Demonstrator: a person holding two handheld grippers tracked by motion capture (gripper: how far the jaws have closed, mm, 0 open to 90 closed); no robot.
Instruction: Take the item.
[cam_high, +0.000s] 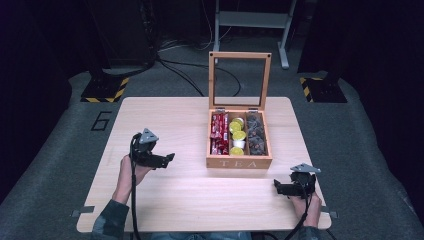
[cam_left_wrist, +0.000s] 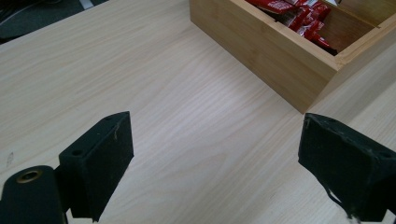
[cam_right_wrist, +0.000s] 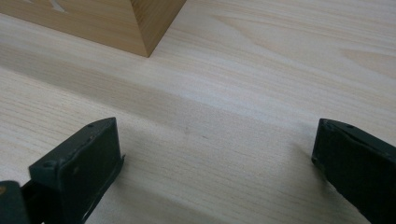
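Centre-right of the high view: my open-lidded wooden box lettered TEA (cam_high: 239, 162), holding red sachets (cam_high: 219, 133), yellow-topped cups (cam_high: 237, 136) and dark packets (cam_high: 256, 134), left to right. My left gripper (cam_high: 168, 158), lower left, and right gripper (cam_high: 277, 187), lower right, both gape wide, empty.

Both grippers are black. The left gripper (cam_high: 170, 157) and the right gripper (cam_high: 276, 186) each carry a grey three-cornered plate on top and trail a black cable. Their jaws are blocky black pads with worn, chipped edges and small screw holes. The left sleeve (cam_high: 107, 220) is dark and mottled.
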